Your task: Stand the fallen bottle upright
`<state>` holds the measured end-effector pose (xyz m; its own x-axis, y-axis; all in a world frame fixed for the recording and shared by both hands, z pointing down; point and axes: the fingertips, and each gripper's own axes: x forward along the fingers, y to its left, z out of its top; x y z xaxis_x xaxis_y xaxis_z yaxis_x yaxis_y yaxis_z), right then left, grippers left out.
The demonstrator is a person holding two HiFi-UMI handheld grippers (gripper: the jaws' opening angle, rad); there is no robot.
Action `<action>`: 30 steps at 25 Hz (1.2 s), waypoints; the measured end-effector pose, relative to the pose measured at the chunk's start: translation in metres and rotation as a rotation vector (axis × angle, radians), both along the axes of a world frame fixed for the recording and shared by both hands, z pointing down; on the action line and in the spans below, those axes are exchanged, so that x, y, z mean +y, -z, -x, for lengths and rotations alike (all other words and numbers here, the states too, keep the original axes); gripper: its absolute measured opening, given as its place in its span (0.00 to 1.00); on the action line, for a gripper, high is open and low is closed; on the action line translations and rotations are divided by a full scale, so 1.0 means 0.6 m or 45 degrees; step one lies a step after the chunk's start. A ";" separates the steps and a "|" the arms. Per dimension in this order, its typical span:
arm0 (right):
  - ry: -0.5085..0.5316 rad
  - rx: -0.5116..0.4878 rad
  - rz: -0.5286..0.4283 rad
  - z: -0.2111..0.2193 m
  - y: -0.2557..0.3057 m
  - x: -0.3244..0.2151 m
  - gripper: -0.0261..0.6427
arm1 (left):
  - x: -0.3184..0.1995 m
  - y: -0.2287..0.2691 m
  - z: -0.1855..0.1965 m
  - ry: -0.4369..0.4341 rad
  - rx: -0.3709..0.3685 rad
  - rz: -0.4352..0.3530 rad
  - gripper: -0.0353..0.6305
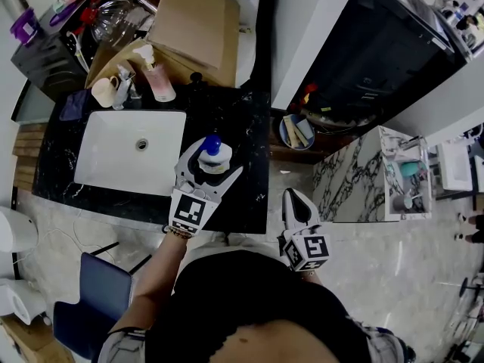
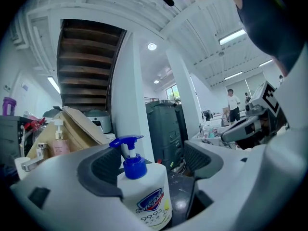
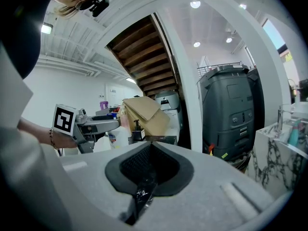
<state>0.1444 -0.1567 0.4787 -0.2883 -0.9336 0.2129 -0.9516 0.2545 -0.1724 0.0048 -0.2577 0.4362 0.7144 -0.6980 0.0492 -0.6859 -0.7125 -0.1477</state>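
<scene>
A white soap bottle (image 1: 213, 156) with a blue pump stands upright on the black countertop (image 1: 253, 195), just right of the sink. My left gripper (image 1: 212, 165) reaches level around it, one jaw on each side. In the left gripper view the bottle (image 2: 144, 196) stands between the dark pads (image 2: 103, 170), with a gap showing on the right side, so the left gripper (image 2: 151, 165) is open. My right gripper (image 1: 293, 199) hangs off the counter's edge near the person's body; in its own view the right gripper (image 3: 149, 170) is shut with nothing in it. That view also shows the left gripper (image 3: 91, 126) and the bottle (image 3: 118, 136) at the left.
A white sink (image 1: 106, 165) lies left of the bottle, with a faucet (image 1: 125, 82) and a pink pump bottle (image 1: 159, 78) behind it. A cardboard box (image 1: 197, 21) stands at the back. A marble cabinet (image 1: 355, 172) is to the right and a blue chair (image 1: 83, 293) at lower left.
</scene>
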 end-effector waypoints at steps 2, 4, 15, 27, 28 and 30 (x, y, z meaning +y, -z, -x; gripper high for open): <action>0.005 0.001 0.000 0.000 0.001 0.000 0.04 | 0.000 -0.002 -0.001 0.000 -0.030 -0.004 0.65; 0.008 0.003 0.001 0.000 0.001 0.001 0.04 | -0.001 -0.004 0.002 0.013 -0.049 -0.003 0.66; 0.013 0.003 -0.010 0.000 0.001 0.002 0.04 | -0.006 -0.008 0.023 0.072 -0.100 -0.033 0.71; 0.053 0.001 -0.018 0.018 0.003 0.002 0.04 | 0.020 0.011 0.093 0.169 -0.016 -0.031 0.71; 0.060 -0.001 -0.019 0.021 0.004 0.002 0.04 | 0.026 0.023 0.100 0.171 0.013 -0.058 0.71; 0.074 -0.003 -0.021 0.027 0.005 0.002 0.04 | 0.040 0.049 0.117 0.187 0.093 -0.106 0.71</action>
<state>0.1282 -0.1554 0.4758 -0.3423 -0.9187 0.1970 -0.9348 0.3120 -0.1697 -0.0654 -0.2335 0.4068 0.6038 -0.7947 -0.0614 -0.7929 -0.5911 -0.1480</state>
